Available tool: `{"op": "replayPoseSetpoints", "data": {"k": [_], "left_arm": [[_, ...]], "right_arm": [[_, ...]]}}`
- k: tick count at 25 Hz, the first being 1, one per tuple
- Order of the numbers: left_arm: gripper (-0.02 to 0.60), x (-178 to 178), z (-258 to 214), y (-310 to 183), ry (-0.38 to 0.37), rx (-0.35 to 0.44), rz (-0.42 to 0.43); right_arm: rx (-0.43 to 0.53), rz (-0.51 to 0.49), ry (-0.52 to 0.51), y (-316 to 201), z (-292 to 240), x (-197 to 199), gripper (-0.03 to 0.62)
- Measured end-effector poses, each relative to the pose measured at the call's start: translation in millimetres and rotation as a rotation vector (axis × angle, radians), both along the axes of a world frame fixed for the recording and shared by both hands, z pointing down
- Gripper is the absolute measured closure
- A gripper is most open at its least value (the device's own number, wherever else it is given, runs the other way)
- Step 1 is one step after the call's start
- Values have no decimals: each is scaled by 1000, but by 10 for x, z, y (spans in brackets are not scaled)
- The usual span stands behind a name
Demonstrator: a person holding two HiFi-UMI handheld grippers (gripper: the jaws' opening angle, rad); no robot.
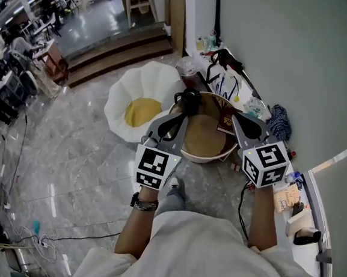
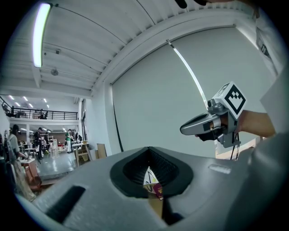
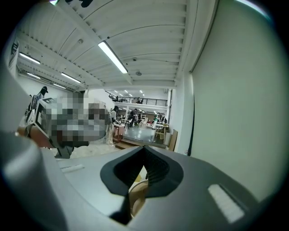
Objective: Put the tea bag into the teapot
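Note:
Both grippers hang over a round wooden table (image 1: 194, 154) by the grey wall. My left gripper (image 1: 186, 102) is above the table's far left rim, shut with nothing between the jaws. My right gripper (image 1: 238, 119) is over the table's right side, also shut and holding nothing. A dark red packet (image 1: 225, 125) lies on the table between them. It shows again as the maroon packet (image 2: 158, 189) through the gap under the left gripper (image 2: 149, 155). The right gripper view shows only the right gripper (image 3: 144, 151) and a bit of wood below. I cannot make out a teapot.
A white flower-shaped cushion (image 1: 130, 96) with a yellow middle lies on the floor left of the table. Bottles, cables and a blue cloth (image 1: 278, 123) crowd the ledge along the wall. The person's shoe (image 1: 173, 189) is under the table's near edge. Steps (image 1: 117, 52) rise behind.

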State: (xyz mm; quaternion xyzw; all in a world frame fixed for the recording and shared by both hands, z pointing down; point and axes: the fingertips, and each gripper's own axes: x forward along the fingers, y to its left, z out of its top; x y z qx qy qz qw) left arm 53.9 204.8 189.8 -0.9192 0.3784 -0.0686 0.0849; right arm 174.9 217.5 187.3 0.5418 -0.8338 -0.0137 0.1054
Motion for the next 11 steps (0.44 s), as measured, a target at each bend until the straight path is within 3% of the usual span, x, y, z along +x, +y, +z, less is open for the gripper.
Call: {"op": "replayPoseSetpoints", "data": {"k": [11], "left_arm": [[577, -138, -90, 175, 2, 1, -1]], "right_arm": [[11, 3, -13, 177, -122, -111, 589]]}}
